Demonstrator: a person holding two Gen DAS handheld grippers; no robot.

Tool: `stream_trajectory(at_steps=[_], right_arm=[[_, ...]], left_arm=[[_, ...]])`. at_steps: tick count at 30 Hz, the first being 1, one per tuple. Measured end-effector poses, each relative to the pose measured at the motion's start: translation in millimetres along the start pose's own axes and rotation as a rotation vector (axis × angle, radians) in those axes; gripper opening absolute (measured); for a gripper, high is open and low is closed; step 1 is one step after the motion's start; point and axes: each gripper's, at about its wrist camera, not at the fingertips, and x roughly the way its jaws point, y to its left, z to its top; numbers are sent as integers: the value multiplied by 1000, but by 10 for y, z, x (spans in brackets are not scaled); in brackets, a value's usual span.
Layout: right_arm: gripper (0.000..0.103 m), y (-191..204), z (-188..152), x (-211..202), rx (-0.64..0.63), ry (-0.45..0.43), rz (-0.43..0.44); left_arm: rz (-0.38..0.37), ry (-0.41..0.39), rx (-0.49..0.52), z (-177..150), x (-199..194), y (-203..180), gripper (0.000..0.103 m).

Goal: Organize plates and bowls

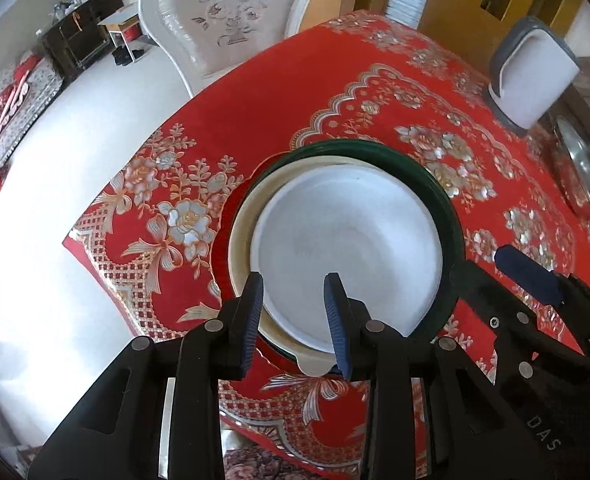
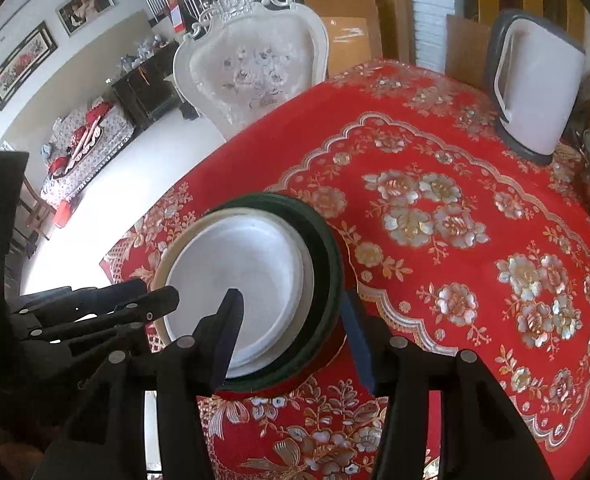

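A stack of dishes sits on the red flowered tablecloth [image 1: 303, 92]: a white plate [image 1: 351, 240] on top, a cream plate [image 1: 241, 248] under it, then a dark green plate [image 1: 427, 176], and a red one at the bottom. My left gripper [image 1: 295, 312] hovers open over the stack's near rim, its pads clear of the plates. My right gripper [image 2: 291, 336] is open and straddles the green plate's [image 2: 327, 264] right rim without pressing it. The white plate [image 2: 235, 272] lies left of it. The right gripper [image 1: 479, 262] also shows beside the stack in the left wrist view.
A white and grey kettle [image 1: 535, 80] stands at the table's far right corner, with a shiny metal lid [image 1: 579, 172] beside it. A pale upholstered chair [image 1: 227, 20] stands behind the table. The table's edge drops to a white floor [image 1: 95, 128] on the left.
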Motion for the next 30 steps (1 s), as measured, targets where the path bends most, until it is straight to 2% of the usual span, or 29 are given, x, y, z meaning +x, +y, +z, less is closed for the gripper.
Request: stream_trajectory(at_steps=[4, 10, 12, 13, 15, 21, 26, 30], right_arm=[[51, -55, -92, -3, 11, 10, 0], [51, -107, -184, 14, 17, 32, -2], [51, -113, -197, 20, 15, 39, -2], [51, -116, -199, 22, 16, 41, 0], [51, -116, -200, 18, 16, 38, 3], [51, -63, -189, 12, -5, 41, 10], [51, -19, -183, 19, -16, 42, 13], [51, -13, -179, 32, -12, 47, 14]], left_arm=[[-23, -31, 3, -37, -31, -6, 31], [-26, -36, -10, -71, -23, 6, 32], [22, -15, -3, -70, -11, -9, 34], [63, 2, 10, -71, 8, -29, 40], [82, 4, 28, -76, 23, -42, 43], [7, -23, 54, -119, -25, -44, 43], [5, -66, 89, -129, -115, -106, 43], [-7, -70, 100, -128, -121, -128, 43]])
